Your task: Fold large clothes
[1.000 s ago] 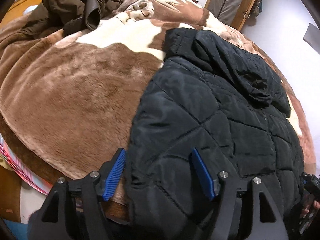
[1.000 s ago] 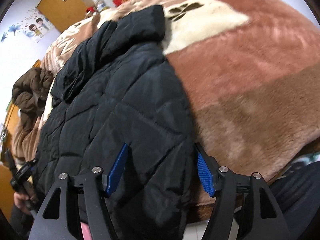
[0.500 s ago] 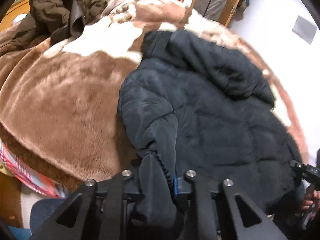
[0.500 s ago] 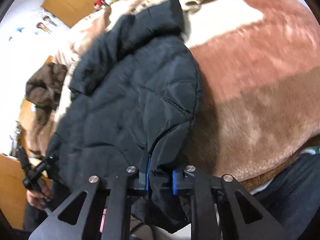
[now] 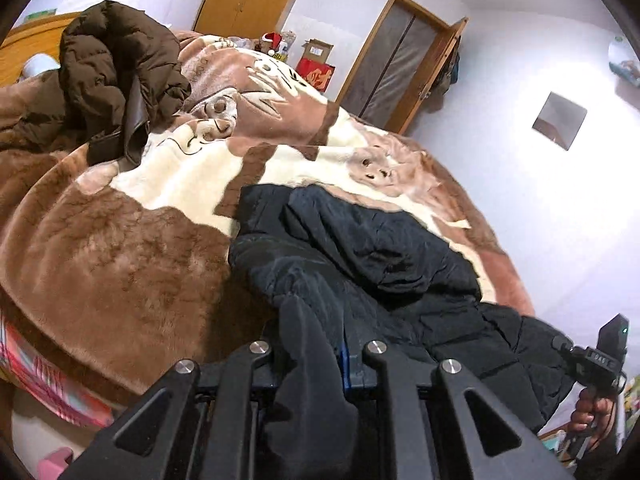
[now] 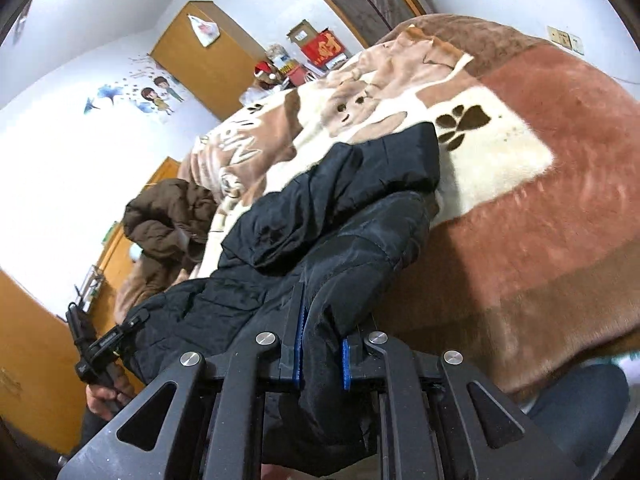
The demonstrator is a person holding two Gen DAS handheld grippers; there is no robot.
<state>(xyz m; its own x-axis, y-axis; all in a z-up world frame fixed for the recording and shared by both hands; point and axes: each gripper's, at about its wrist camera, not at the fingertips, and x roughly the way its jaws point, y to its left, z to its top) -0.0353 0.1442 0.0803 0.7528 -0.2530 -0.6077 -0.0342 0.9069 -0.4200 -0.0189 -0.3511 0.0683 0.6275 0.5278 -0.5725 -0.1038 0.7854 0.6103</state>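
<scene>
We have the left gripper and right gripper each clamped on the black jacket's near hem; its hood end lies on the blanket. We should carry both 2 corners level toward the hood.

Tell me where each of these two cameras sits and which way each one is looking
Left wrist: on the left gripper, looking down its fingers across the bed blanket; the right hand shows at right.
Right wrist: on the right gripper, facing the same blanket; the left hand shows at left.
Shared: both clamp the black quilted jacket; the brown coat lies beyond.
</scene>
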